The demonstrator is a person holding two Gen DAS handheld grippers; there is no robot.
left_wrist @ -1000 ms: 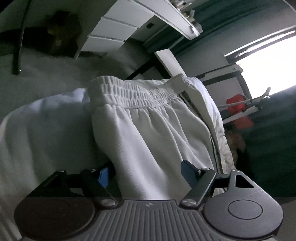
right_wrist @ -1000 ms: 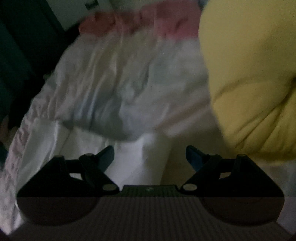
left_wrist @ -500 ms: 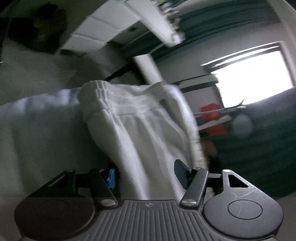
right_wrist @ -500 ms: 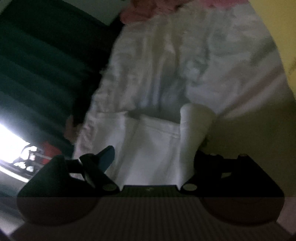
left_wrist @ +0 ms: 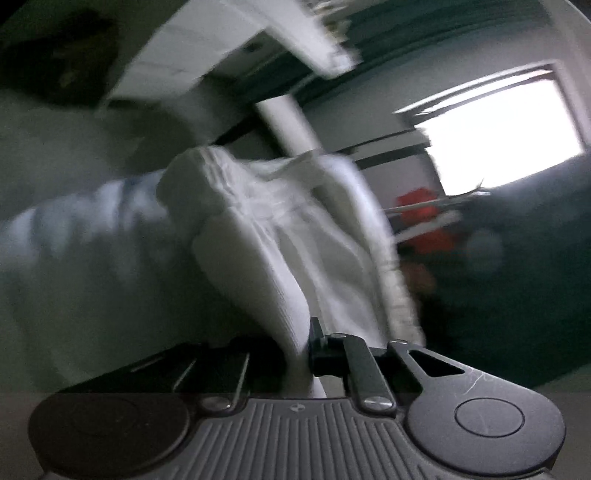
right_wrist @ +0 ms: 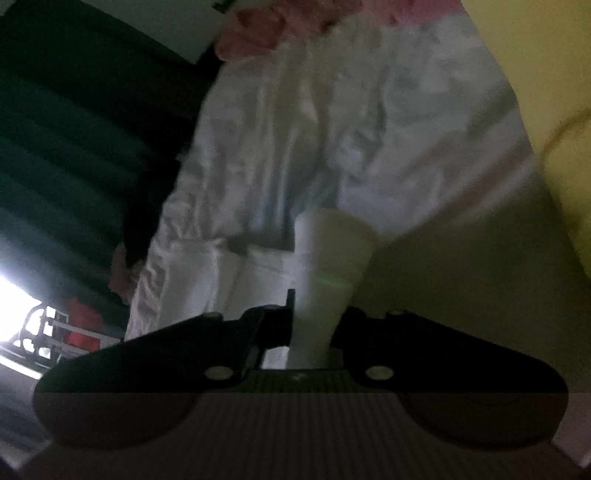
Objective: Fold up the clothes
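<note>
White shorts (left_wrist: 288, 236) with an elastic waistband lie on a pale bedsheet (left_wrist: 81, 251). In the left wrist view my left gripper (left_wrist: 297, 347) is shut on a fold of the shorts, which rise away from the jaws. In the right wrist view my right gripper (right_wrist: 314, 325) is shut on another white fold of the shorts (right_wrist: 328, 258), bunched up between the jaws. Both views are dim and blurred.
A yellow cloth (right_wrist: 546, 92) lies at the right and a pink cloth (right_wrist: 266, 26) at the far end of the wrinkled sheet (right_wrist: 295, 122). White shelving (left_wrist: 221, 48), a bright window (left_wrist: 506, 144) and a red object (left_wrist: 421, 218) stand beyond the bed. Dark curtains (right_wrist: 74, 147) hang at the left.
Both grippers were open around the shorts; both have closed on folds of the fabric. The shorts have been pulled up and bunched narrower.
</note>
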